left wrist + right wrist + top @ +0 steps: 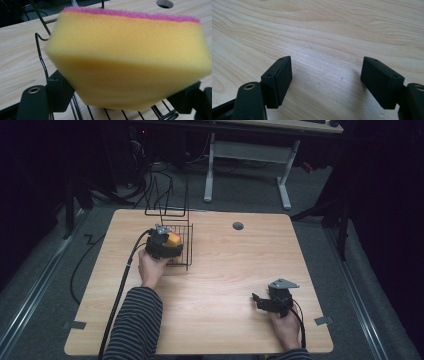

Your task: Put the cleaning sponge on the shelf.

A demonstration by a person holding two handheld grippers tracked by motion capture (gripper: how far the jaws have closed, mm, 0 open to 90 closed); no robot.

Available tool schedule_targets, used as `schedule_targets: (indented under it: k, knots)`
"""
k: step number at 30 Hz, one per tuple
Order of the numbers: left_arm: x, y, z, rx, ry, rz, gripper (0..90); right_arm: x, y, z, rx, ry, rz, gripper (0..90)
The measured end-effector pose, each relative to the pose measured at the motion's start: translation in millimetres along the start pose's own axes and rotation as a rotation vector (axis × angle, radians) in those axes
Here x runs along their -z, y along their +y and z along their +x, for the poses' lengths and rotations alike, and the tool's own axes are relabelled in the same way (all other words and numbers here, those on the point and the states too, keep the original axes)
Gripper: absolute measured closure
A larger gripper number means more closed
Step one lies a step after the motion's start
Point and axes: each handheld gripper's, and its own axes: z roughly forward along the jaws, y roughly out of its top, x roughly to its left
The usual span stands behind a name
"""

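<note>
Spanning the lower part of the high view, the wooden worktop (215, 285) carries a black wire basket (181, 245) near its far left; over that basket the left gripper (167, 244) is held, and in the left gripper view a yellow sponge (127, 65) with a pink scouring layer (130, 13) along its far edge sits between the fingers (58, 93), tilted, above the basket's wires; the black pads lie against its two sides, so the sponge is judged to be gripped, though only lightly, since the foam shows little denting there; the right gripper (265, 301) rests low on the near right of the worktop, well apart from the basket, its fingers (278, 80) spread wide with nothing but bare wood between them; the sponge is judged light, soft and springy, not fragile and hardly slippery; a hold across the thick yellow foam at mid-length is advised, squeezed gently, because a hard pinch would crush it and a corner grip would let it twist.
</note>
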Motion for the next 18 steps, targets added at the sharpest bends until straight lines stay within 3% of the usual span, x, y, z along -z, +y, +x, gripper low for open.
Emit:
schedule_targets:
  k: [6,18]
  knots:
    - [-1.7,0.0,2.3,0.021,-0.014,0.005,15.5,0.0,0.0,-0.1,0.001,0.001,0.0,25.6]
    - [-2.7,-1.1,1.6,0.014,-0.022,0.014,11.8,-0.1,0.0,0.0,0.001,0.001,-0.001,25.6]
